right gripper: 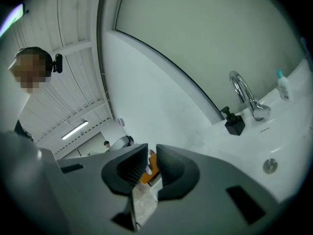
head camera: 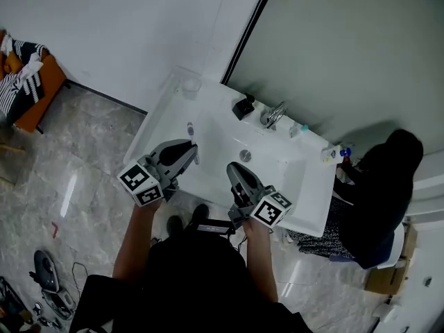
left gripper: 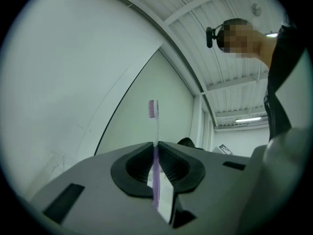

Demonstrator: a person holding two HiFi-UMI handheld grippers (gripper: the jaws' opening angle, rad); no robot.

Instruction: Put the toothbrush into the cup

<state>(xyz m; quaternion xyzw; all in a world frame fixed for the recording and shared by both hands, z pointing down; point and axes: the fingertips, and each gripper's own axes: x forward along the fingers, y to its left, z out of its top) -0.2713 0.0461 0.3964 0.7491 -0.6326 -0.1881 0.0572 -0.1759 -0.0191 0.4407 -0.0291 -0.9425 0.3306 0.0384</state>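
Note:
A purple toothbrush stands upright between the jaws of my left gripper, which is shut on its handle; the bristle head points up. In the head view that left gripper hovers over the left part of the white sink. A clear cup sits on the sink's back left corner, well beyond the gripper. My right gripper hangs over the basin's front edge. Its jaws stand a narrow gap apart with nothing between them.
A chrome faucet and a black box sit on the sink's back ledge, with small bottles to their right. A person in black crouches right of the sink. An orange sofa stands far left.

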